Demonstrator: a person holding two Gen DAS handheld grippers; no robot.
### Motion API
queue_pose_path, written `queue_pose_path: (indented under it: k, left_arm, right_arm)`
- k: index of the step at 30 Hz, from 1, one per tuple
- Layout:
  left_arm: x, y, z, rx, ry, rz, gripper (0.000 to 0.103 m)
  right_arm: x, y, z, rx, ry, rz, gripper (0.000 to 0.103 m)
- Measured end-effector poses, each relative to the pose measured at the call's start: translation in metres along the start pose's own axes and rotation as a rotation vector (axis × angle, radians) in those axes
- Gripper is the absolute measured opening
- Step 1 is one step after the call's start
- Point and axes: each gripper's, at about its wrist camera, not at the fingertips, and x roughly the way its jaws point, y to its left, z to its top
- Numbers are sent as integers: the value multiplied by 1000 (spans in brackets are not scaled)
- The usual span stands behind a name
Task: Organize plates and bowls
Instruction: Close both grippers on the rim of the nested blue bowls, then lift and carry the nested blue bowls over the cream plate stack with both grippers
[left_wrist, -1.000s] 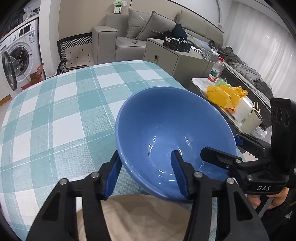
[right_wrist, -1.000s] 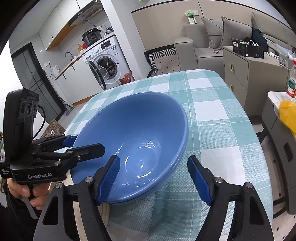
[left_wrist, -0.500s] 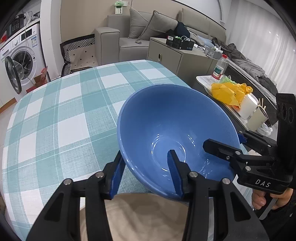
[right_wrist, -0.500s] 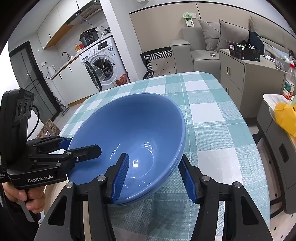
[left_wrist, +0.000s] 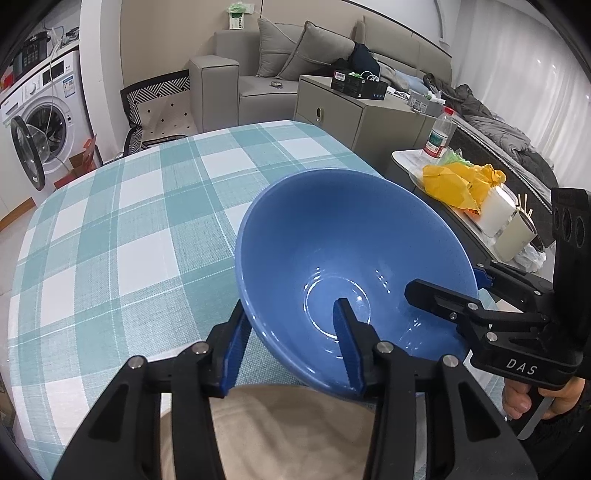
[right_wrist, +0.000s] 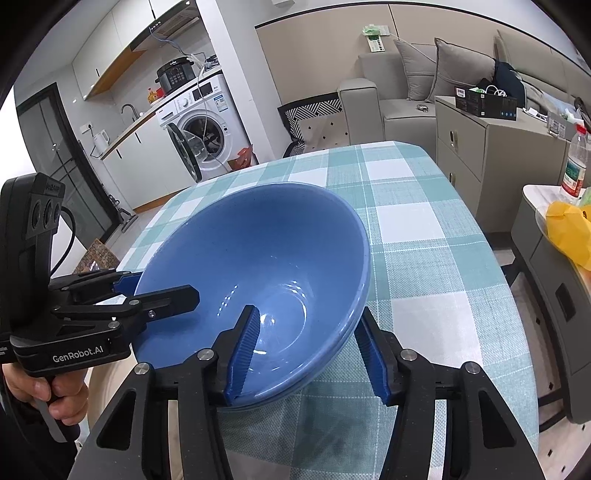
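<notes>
We see a glossy blue bowl (left_wrist: 332, 240), wide and deep, empty, with light glinting off its flat bottom. It sits at the near edge of the counter (left_wrist: 110, 229), which wears a teal-and-white check cloth. In the right wrist view a second rim (right_wrist: 332, 354) shows just beneath the first, so it looks like two bowls nested; we cannot be sure.

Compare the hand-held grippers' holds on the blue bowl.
Left hand-held gripper clamps the blue bowl's left wall, inner finger on its right; right hand-held gripper clamps the right wall, inner finger on its left. Left reads GenRobot.AI, right DAS. Both jaws have just been closing, bowl wall between them.
</notes>
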Motion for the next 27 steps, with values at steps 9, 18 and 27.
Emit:
queue_pose_path:
  k: [9,18,27]
  left_arm:
    - [-9,-7,5,16,-24,-4,44]
    - [-29,-17,7,27,-72,-5,44]
    - [-59,-22,6,30,-131,-5,44]
  right_arm:
    - [-12,-1,-1,3,-28,-12,53]
    - [-37,3,0,-4,-65,-21,53]
    - [-71,21,6,-40,-110,-36,53]
